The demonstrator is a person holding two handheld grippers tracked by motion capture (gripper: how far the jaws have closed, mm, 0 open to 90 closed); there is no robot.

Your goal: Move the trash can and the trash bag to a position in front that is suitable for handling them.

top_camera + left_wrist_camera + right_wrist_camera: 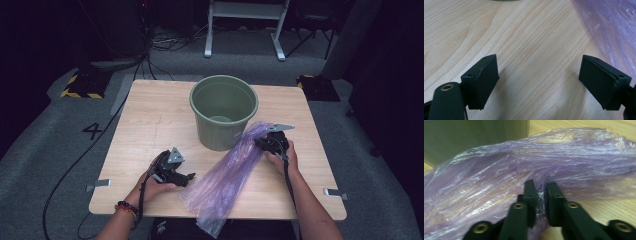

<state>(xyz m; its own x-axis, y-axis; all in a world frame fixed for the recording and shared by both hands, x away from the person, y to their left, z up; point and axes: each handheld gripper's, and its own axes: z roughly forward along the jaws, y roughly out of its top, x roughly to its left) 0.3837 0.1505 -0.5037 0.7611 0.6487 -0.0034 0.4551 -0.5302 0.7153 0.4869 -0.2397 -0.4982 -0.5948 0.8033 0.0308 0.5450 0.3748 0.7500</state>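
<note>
The right gripper (541, 195) has its fingers pinched on a thin, crinkled, translucent purple plastic bag (227, 175) — it lies across the pale wooden worktop (150, 125), touching a round green plastic bucket (223, 111). The left gripper (539, 82) rests beside the bag, fingers wide apart — empty.

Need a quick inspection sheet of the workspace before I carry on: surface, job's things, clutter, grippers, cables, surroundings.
Surface: wooden table, bare apart from the job's things.
Job's things: green bucket upright, open, at the table's far middle; purple bag lying from beside the bucket to the near edge, its end hanging over.
Clutter: nothing seen.
Grippers: left gripper open over bare wood beside the bag; right gripper shut on a fold of the bag near the bucket.
Cables: one trails from each gripper; a black cable runs across the floor at left.
Surroundings: grey carpet, a white frame beyond the table, dark room.
</note>
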